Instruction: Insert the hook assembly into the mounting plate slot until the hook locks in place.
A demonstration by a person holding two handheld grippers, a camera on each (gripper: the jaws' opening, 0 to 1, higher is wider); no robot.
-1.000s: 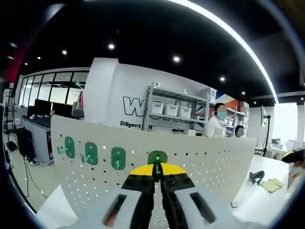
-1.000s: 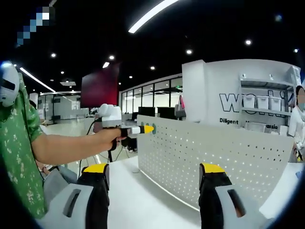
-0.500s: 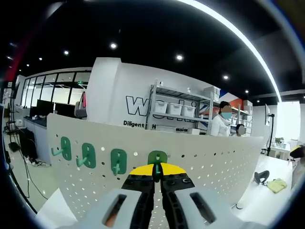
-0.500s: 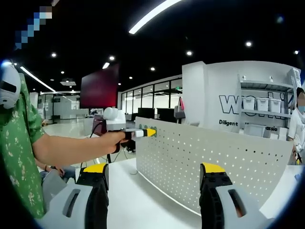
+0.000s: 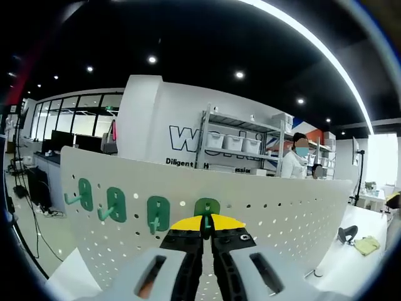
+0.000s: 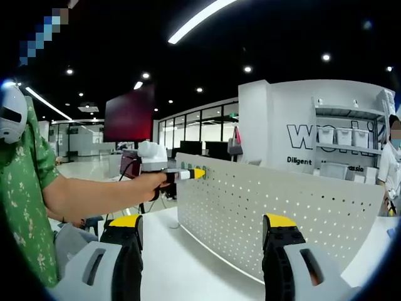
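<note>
In the left gripper view the left tongs (image 5: 205, 233) rise from the bottom centre, their yellow-tipped black jaws clenched on the green plastic hook assembly (image 5: 207, 209). The hook's rounded green backplate sits flat against the white perforated metal mounting plate (image 5: 282, 213), just above the jaw tips, at lower centre of the frame. Its long axis runs up the plate, and the small prong appears to point out from the plate toward the tongs. So the task's thing lies straight ahead of the left tongs, already at the plate's face; whether it has locked I cannot tell.

To its left, 3 more green hooks (image 5: 116, 205) stand in a row on the same plate, at about the same height.

In the right gripper view the right tongs (image 6: 203, 251) stand released at the bottom, jaws wide apart and holding nothing, well apart from the plate. The left tongs appear there at centre left, held in a hand (image 6: 150, 183), tip touching the plate's upper near corner. The plate stands upright on the white worktop (image 6: 175, 263). The left tongs are clearly the nearer.
</note>
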